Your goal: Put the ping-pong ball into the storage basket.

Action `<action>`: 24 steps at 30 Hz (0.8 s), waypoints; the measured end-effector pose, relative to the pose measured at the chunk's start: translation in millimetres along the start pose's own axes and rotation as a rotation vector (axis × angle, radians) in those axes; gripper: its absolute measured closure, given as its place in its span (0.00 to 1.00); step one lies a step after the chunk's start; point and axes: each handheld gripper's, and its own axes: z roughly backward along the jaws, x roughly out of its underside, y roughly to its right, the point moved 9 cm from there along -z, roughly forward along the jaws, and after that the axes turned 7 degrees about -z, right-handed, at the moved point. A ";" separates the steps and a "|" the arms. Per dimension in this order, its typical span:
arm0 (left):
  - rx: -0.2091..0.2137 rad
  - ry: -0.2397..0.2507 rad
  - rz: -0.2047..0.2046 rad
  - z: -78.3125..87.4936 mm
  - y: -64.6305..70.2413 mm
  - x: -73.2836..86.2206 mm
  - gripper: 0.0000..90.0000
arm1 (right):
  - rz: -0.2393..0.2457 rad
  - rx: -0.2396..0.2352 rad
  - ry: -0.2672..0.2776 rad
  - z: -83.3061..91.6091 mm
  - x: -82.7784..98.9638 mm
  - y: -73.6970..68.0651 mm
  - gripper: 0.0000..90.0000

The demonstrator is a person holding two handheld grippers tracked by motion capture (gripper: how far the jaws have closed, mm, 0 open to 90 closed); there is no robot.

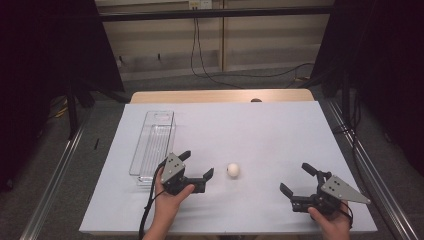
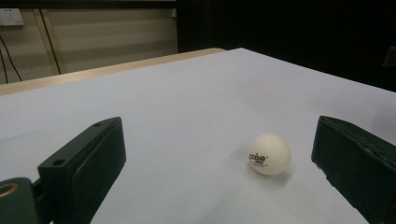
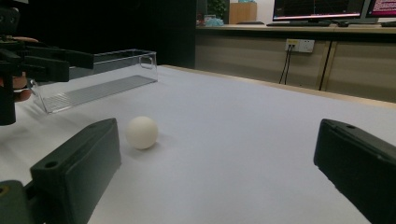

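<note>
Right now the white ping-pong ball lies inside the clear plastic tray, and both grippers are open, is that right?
Not quite. The ping-pong ball lies on the white table cover, outside the clear plastic tray, as the high view shows. The left gripper and the right gripper are indeed open.

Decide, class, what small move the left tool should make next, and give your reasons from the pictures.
Probably ease the left tool forward towards the ball until its jaws stand on either side. Its jaws are open, the ball lies loose on the table just ahead of them and is untouched, and the left tool is nearer to it than the right tool. The tray sits beside the left hand.
</note>
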 end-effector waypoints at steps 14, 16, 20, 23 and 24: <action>0.011 -0.003 0.004 -6.4 4.3 -0.4 0.03 | 0.007 -0.002 0.002 0.1 -0.3 0.0 0.00; 0.018 -0.001 0.005 -7.5 5.3 -0.6 0.03 | 0.008 -0.003 0.002 0.2 -0.4 0.1 0.00; 0.016 -0.006 0.007 -9.5 6.6 -0.3 0.03 | 0.007 -0.004 0.002 0.3 -0.4 0.2 0.00; 0.024 -0.006 0.001 -10.4 7.3 -0.3 0.03 | 0.006 -0.005 0.001 0.2 -0.3 -0.2 0.00; 0.020 -0.004 0.005 -10.8 7.5 -0.6 0.03 | 0.007 -0.006 0.001 0.1 -0.3 -0.3 0.00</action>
